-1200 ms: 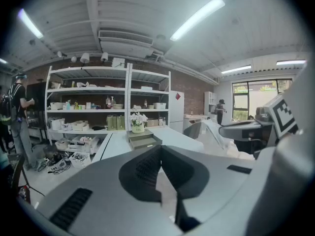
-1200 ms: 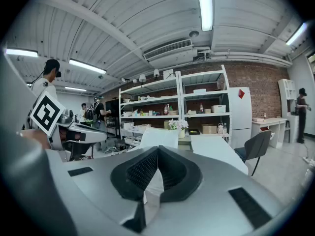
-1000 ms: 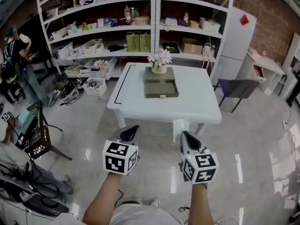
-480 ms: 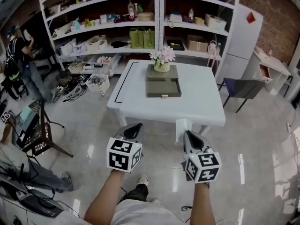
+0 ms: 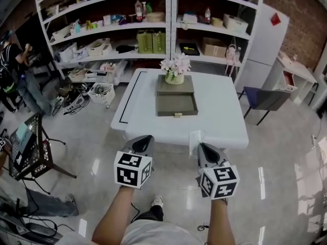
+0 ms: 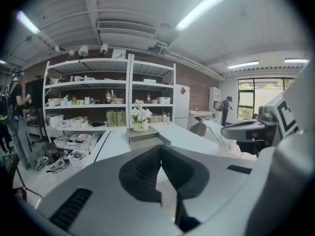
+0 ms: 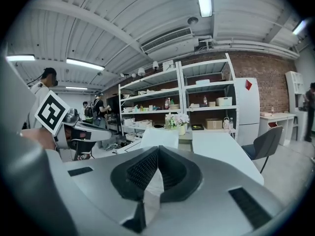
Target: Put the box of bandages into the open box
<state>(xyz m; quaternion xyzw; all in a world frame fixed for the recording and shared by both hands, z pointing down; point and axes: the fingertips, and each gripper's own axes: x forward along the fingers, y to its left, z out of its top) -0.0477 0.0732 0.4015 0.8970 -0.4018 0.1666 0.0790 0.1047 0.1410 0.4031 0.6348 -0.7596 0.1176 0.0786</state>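
Note:
An open grey-green box point(image 5: 177, 104) lies on the white table point(image 5: 214, 111), with a pot of pale flowers point(image 5: 174, 68) on its raised lid behind. I cannot pick out a box of bandages in any view. My left gripper point(image 5: 144, 139) and right gripper point(image 5: 203, 146) are held side by side in the air just short of the table's near edge, both shut with nothing between the jaws. The left gripper view shows its jaws point(image 6: 160, 149) closed, with the open box point(image 6: 145, 140) ahead. In the right gripper view the jaws point(image 7: 157, 152) meet and the flowers point(image 7: 177, 120) stand far off.
White shelves point(image 5: 168, 29) full of goods line the back wall. A grey chair point(image 5: 264, 97) stands right of the table, beside a white cabinet point(image 5: 261, 45). Bags and baskets point(image 5: 89, 93) litter the floor at left, near a person point(image 5: 15, 78) and a black stand point(image 5: 28, 149).
The view has moved forward, so the table's near edge lies closer to both grippers. Both grippers stay shut and level.

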